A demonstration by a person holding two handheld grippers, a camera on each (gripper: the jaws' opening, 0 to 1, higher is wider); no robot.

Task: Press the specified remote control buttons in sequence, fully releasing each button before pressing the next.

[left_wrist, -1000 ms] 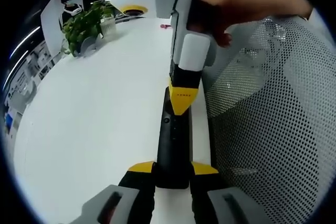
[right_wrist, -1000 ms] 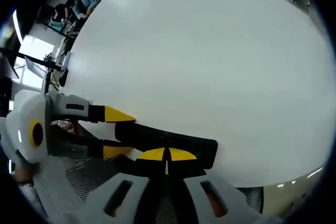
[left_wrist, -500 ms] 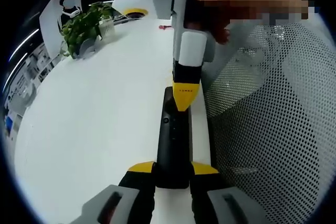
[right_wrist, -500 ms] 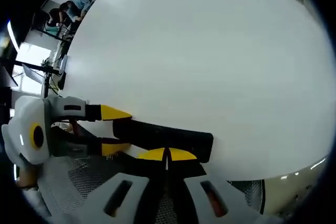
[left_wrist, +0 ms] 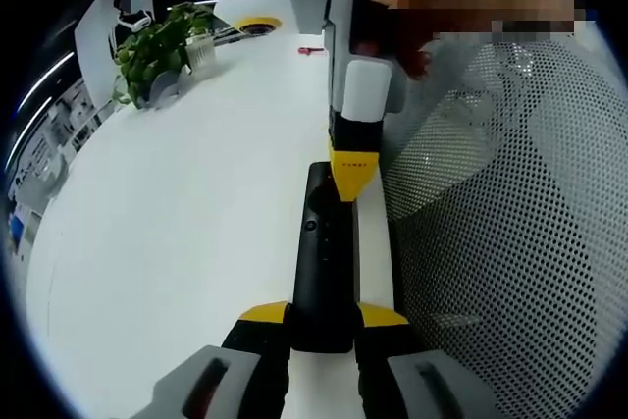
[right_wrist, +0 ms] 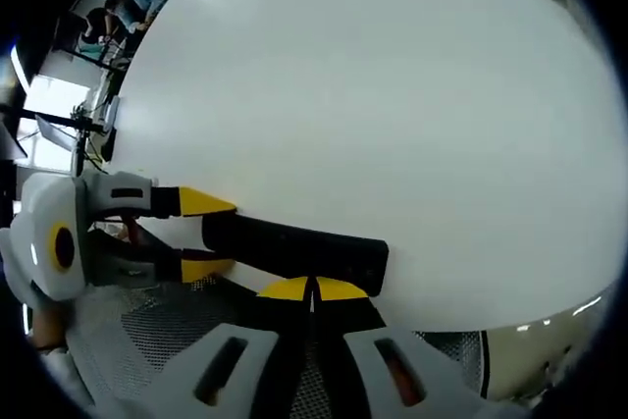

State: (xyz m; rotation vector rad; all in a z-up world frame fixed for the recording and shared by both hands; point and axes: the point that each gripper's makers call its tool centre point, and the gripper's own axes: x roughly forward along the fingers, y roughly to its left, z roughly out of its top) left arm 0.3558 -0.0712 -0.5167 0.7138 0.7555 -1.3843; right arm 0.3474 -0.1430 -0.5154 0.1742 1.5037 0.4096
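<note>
Left tool clamps the remote – right tool, jaws together, points down beside it.

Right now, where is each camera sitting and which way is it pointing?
Left gripper view: rides the left gripper, looking along the black remote clamped in its jaws, across the white table toward a potted plant; the right gripper and a hand holding it enter from above.
Right gripper view: rides the right gripper, tips closed at the remote's far end, facing the table; the left gripper enters from the left.
Shared: remote, table, both grippers.
</note>
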